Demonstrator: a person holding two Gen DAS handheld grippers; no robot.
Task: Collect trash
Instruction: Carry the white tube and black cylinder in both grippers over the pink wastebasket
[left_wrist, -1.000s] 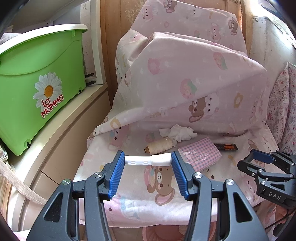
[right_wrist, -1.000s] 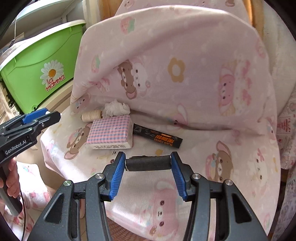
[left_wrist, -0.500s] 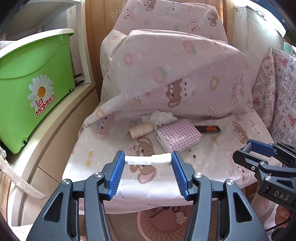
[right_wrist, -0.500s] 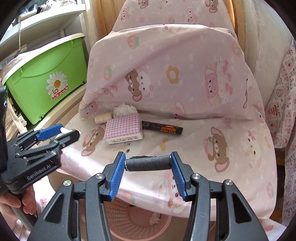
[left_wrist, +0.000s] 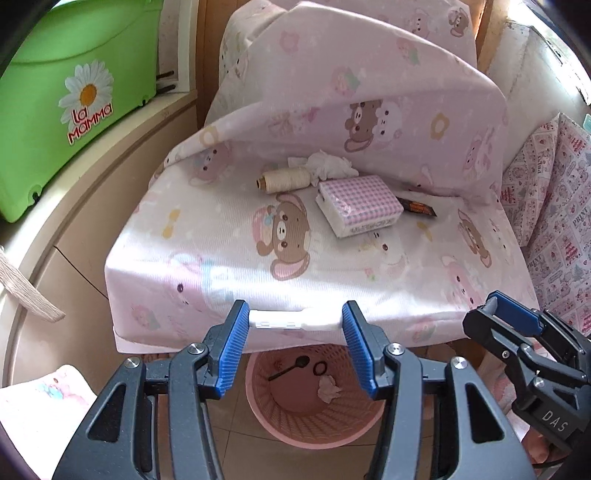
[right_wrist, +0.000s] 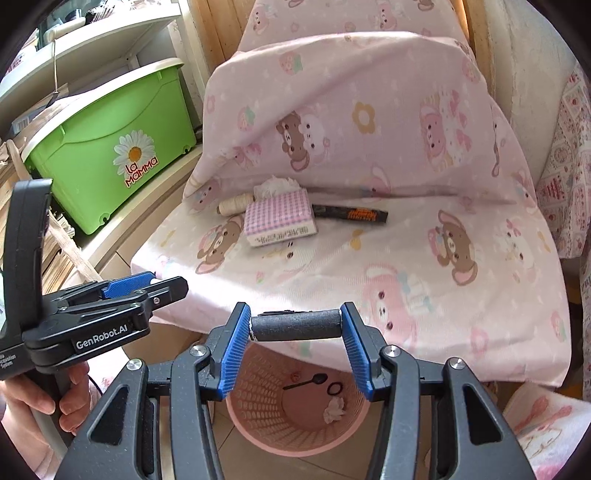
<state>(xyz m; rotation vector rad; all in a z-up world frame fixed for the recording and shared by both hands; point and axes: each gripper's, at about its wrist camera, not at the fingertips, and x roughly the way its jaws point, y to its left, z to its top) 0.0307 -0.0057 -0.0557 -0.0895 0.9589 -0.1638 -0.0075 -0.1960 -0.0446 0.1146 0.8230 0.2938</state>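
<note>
My left gripper (left_wrist: 293, 325) is shut on a white plastic stick (left_wrist: 291, 320), held above the pink waste basket (left_wrist: 314, 421). My right gripper (right_wrist: 295, 325) is shut on a dark grey cylinder (right_wrist: 297, 326), held above the same basket (right_wrist: 295, 421). The basket holds a black spoon (right_wrist: 306, 382), a dark ring (right_wrist: 333, 387) and a crumpled tissue (right_wrist: 334, 408). On the pink bear-print chair seat (right_wrist: 369, 258) lie a crumpled white tissue (right_wrist: 275, 184), a thread spool (right_wrist: 234, 204), a pink checked pack (right_wrist: 279, 219) and a black wrapper (right_wrist: 349, 213).
A green "La Mamma" storage box (right_wrist: 110, 147) stands on a cream shelf at the left. A patterned cushion (left_wrist: 554, 206) is at the right. The chair back (left_wrist: 369, 85) rises behind the seat. The basket stands on a tiled floor below the seat's front edge.
Both grippers have pulled back from the seat and tilted down, each keeping its object. The pink basket under the seat edge has come into full view.
</note>
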